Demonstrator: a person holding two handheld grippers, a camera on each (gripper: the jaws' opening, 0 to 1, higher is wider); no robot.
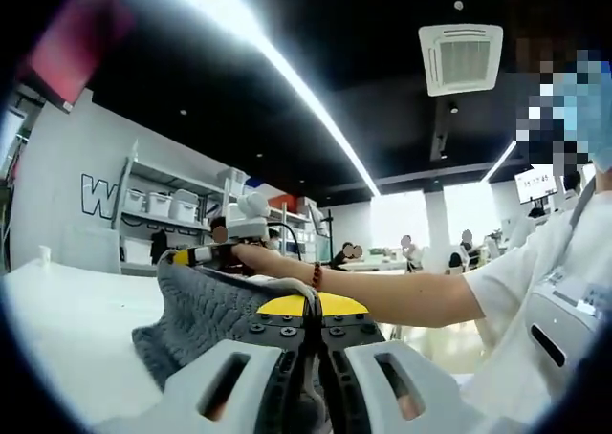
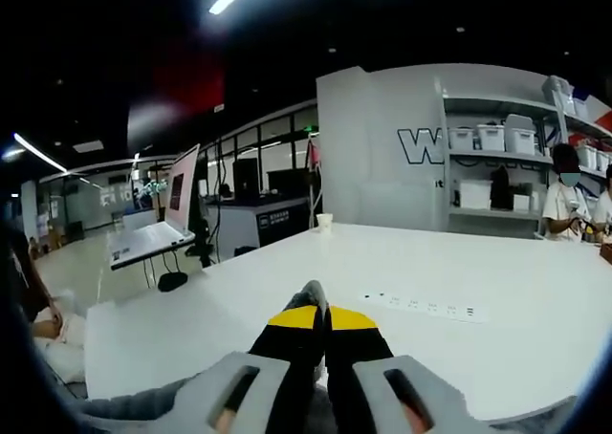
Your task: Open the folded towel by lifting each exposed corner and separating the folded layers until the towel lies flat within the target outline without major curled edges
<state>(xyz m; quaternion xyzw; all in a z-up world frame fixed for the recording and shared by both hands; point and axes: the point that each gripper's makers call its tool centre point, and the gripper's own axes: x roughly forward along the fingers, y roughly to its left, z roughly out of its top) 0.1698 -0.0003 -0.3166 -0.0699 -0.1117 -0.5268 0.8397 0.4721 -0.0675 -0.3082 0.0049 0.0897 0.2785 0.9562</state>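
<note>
Both grippers are pinching the grey towel and holding it up off the white worktop, which looks like a way to let the folded layers hang apart.

In the left gripper view, the left gripper is closing its yellow-tipped jaws on a ridge of the grey towel. The cloth is draping away ahead and to the left of the jaws, rising in a peak. Just beyond that peak, the right gripper is clamping the towel's far edge, held by a person's bare forearm that is reaching in from the right with a beaded bracelet at the wrist.

In the right gripper view, the jaws are pressing together with a small tuft of grey fabric poking out between the tips. More towel is sagging below and to the left of the jaws. The worktop is spreading out ahead, with a paper cup and an open laptop far beyond.

Judging from this, the towel is being stretched between two corners, not yet laid flat.
</note>
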